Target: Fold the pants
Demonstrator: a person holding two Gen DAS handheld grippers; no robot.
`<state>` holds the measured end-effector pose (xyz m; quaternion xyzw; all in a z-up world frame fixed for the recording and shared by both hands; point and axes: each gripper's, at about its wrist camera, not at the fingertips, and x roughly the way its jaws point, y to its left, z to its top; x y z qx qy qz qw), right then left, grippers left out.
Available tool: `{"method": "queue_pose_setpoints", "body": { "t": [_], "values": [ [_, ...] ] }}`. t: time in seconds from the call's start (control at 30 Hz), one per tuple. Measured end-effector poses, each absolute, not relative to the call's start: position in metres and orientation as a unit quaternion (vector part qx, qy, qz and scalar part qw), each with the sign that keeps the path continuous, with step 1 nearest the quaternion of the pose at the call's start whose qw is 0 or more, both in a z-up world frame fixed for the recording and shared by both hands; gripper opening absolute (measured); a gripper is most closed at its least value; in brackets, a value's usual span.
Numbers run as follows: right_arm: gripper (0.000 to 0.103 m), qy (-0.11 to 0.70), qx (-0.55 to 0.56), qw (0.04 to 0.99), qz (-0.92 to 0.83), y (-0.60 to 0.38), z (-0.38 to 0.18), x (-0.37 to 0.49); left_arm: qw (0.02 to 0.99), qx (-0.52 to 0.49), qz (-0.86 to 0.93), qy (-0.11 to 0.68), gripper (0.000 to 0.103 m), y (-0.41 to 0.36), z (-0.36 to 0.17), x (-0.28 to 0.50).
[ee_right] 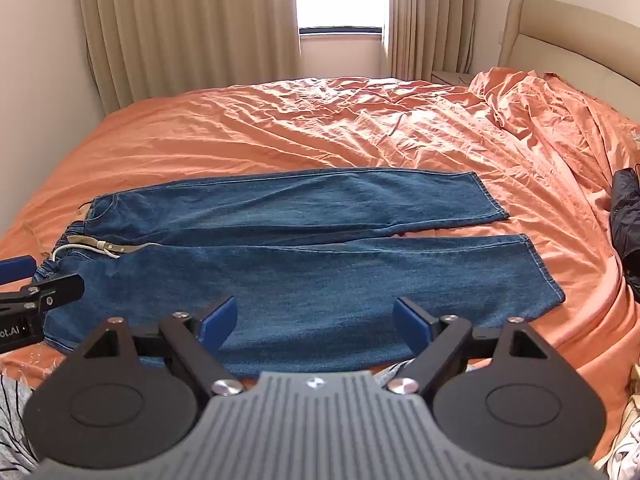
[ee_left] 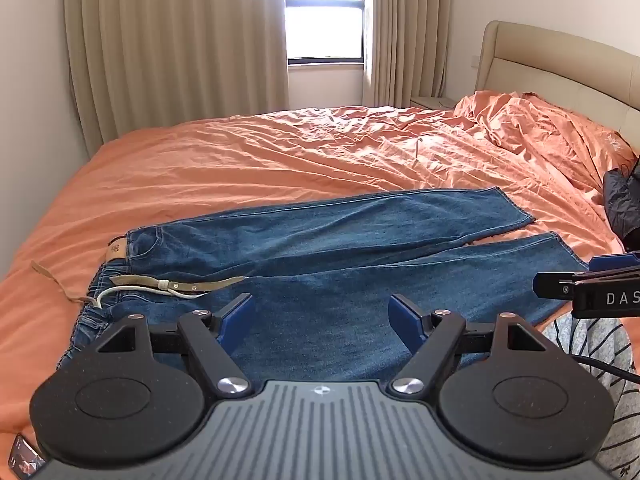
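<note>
Blue jeans [ee_left: 340, 248] [ee_right: 304, 248] lie flat on the orange bed, waist to the left, both legs stretched to the right and slightly parted at the hems. A tan belt [ee_left: 176, 284] [ee_right: 96, 245] and a white cord [ee_left: 120, 292] lie across the waistband. My left gripper [ee_left: 322, 312] hovers open above the near leg close to the waist, nothing between its blue pads. My right gripper [ee_right: 314, 316] hovers open above the near leg's middle, also with nothing in it. Each gripper shows at the other view's edge.
The orange sheet [ee_left: 280, 160] is wrinkled, with a bunched duvet [ee_left: 540, 128] by the beige headboard [ee_left: 560, 60]. A dark garment [ee_right: 626, 216] lies at the bed's right edge. Curtains [ee_left: 180, 40] and a window stand behind. Striped fabric [ee_left: 600, 360] is near me.
</note>
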<state>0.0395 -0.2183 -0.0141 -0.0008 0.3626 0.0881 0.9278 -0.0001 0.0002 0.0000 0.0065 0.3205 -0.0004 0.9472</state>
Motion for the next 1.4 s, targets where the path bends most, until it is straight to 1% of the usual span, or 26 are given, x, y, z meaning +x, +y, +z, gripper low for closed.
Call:
{"method": "queue_pose_setpoints", "body": {
  "t": [0.4,0.9,1.4],
  "values": [
    [0.081,0.366,0.000,0.927,0.084,-0.217,-0.014,0.040,0.945,0.016,0.000,0.328,0.089,-0.003,-0.006,0.002],
    [0.081,0.371,0.007,0.925,0.085,-0.222,-0.014,0.041,0.945,0.018,-0.001,0.326,0.089,-0.003,0.000,0.001],
    [0.081,0.380,0.012,0.922,0.075,-0.222,-0.015,0.042,0.941,0.003,-0.011,0.338,0.089,-0.002,-0.004,-0.003]
  ]
}}
